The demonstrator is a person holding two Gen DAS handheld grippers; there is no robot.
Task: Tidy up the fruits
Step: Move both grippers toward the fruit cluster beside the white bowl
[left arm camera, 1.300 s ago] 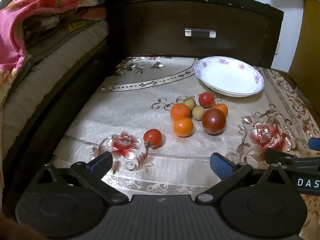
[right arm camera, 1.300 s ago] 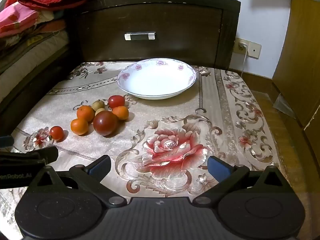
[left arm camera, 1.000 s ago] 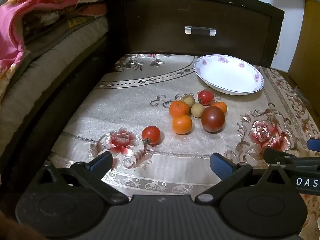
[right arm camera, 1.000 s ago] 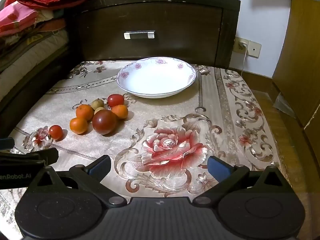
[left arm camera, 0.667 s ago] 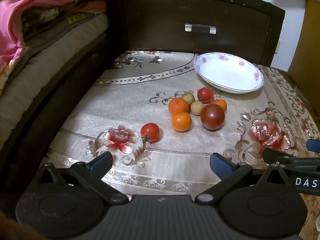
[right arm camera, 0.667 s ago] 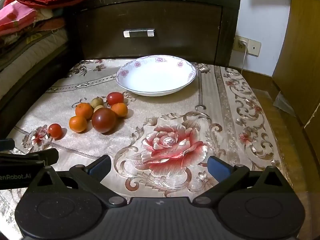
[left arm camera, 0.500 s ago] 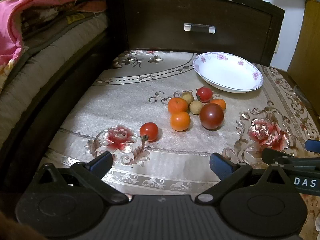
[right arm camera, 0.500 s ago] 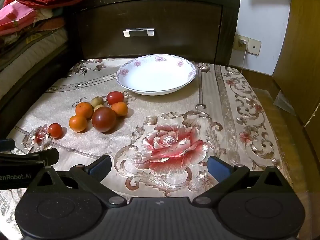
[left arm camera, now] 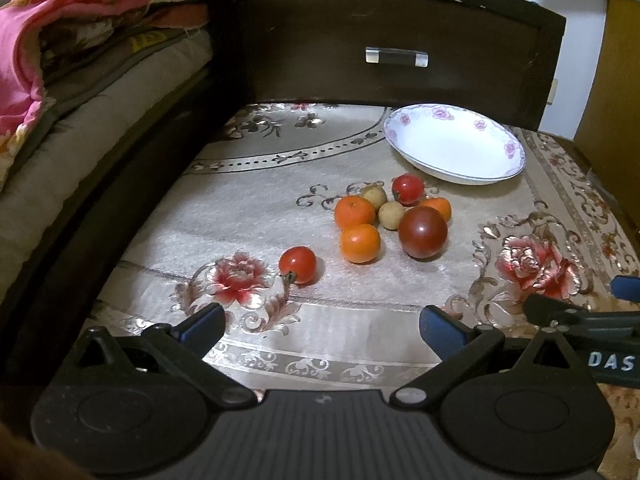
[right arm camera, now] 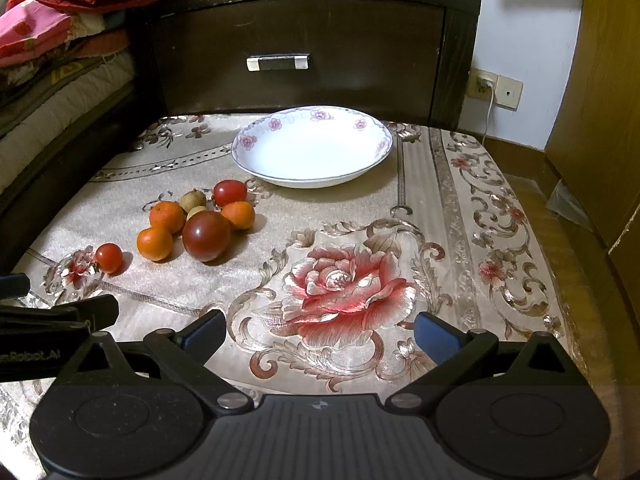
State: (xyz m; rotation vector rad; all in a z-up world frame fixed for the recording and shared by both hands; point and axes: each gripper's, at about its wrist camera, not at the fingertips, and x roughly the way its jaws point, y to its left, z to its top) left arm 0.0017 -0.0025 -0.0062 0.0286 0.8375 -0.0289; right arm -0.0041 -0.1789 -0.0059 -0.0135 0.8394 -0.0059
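Note:
Several small fruits lie on the floral cloth: a lone red tomato [left arm camera: 298,264] [right arm camera: 108,257], two oranges [left arm camera: 359,242] [right arm camera: 155,243], a big dark red tomato [left arm camera: 422,231] [right arm camera: 206,235], pale longans [left arm camera: 390,215], a third small orange [right arm camera: 238,215] and another red tomato [left arm camera: 407,189] [right arm camera: 229,193]. An empty white floral bowl [left arm camera: 454,148] [right arm camera: 312,148] sits behind them. My left gripper [left arm camera: 320,326] is open and empty, just short of the lone tomato. My right gripper [right arm camera: 318,334] is open and empty over the rose pattern, right of the fruits.
A dark wooden drawer front [left arm camera: 396,56] [right arm camera: 278,62] rises behind the bowl. Stacked bedding [left arm camera: 60,52] and a dark bed frame run along the left. A wall socket [right arm camera: 496,88] and wooden panel [right arm camera: 600,112] are to the right.
Both grippers have eased slightly back and up, so the fruits and bowl sit a little farther away in both views. Jaws stay open. No fruit has moved.

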